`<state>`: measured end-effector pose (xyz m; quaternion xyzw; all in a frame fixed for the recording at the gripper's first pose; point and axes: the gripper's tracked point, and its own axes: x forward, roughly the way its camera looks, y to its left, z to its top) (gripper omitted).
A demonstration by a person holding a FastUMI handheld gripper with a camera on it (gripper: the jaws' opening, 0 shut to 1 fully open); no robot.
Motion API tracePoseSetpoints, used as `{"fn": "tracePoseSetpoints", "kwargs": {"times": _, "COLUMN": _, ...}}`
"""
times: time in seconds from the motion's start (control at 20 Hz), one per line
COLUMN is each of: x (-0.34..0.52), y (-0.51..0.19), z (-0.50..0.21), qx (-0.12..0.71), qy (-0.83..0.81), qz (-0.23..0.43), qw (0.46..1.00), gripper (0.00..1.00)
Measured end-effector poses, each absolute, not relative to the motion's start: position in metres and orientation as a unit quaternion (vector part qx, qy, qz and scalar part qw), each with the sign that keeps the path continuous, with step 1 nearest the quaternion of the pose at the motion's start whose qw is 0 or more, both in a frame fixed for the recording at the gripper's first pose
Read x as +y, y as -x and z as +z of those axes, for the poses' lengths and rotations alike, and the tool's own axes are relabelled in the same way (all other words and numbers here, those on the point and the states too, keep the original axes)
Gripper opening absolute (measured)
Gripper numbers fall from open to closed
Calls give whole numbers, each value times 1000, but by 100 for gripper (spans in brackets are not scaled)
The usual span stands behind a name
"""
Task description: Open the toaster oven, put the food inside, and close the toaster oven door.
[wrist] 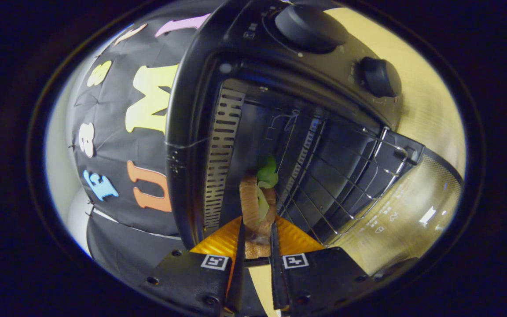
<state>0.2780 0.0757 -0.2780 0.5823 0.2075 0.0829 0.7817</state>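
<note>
Carrying the sandwich point(258, 207), clamped between the tongs point(257, 235), into the open toaster oven point(218, 66), door point(407, 207) already down. Next, probably setting it on the wire rack point(337, 176), releasing, then closing up.

A black cloth wall point(117, 176), creased and pinned in places, hangs as the booth's backdrop. Beside it shows a strip of pale plain wall point(57, 163). A light wooden worktop point(429, 101) with a yellowish tone lies under warm light.
</note>
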Motion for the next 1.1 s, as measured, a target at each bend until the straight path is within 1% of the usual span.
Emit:
{"fn": "tracePoseSetpoints", "kwargs": {"times": 0.1, "x": 77, "y": -280, "z": -281, "qx": 208, "qy": -587, "qz": 79, "qw": 778, "gripper": 33}}
{"fn": "tracePoseSetpoints", "kwargs": {"times": 0.25, "x": 77, "y": -280, "z": -288, "qx": 213, "qy": -579, "qz": 58, "qw": 785, "gripper": 41}}
{"fn": "tracePoseSetpoints", "kwargs": {"times": 0.3, "x": 79, "y": -278, "z": -287, "qx": 217, "qy": -573, "qz": 58, "qw": 788, "gripper": 48}}
{"fn": "tracePoseSetpoints", "kwargs": {"times": 0.35, "x": 82, "y": -277, "z": -283, "qx": 216, "qy": -566, "qz": 62, "qw": 793, "gripper": 51}}
{"fn": "tracePoseSetpoints", "kwargs": {"times": 0.5, "x": 90, "y": -272, "z": -285, "qx": 246, "qy": -500, "qz": 59, "qw": 828, "gripper": 74}}
{"fn": "tracePoseSetpoints", "kwargs": {"times": 0.55, "x": 94, "y": -269, "z": -286, "qx": 256, "qy": -479, "qz": 63, "qw": 837, "gripper": 76}}
{"fn": "tracePoseSetpoints", "kwargs": {"times": 0.6, "x": 95, "y": -267, "z": -285, "qx": 262, "qy": -466, "qz": 64, "qw": 842, "gripper": 80}}
{"fn": "tracePoseSetpoints", "kwargs": {"times": 0.8, "x": 94, "y": -257, "z": -283, "qx": 274, "qy": -470, "qz": 47, "qw": 838, "gripper": 89}}
{"fn": "tracePoseSetpoints", "kwargs": {"times": 1.1, "x": 89, "y": -230, "z": -282, "qx": 299, "qy": -454, "qz": 18, "qw": 839, "gripper": 92}}
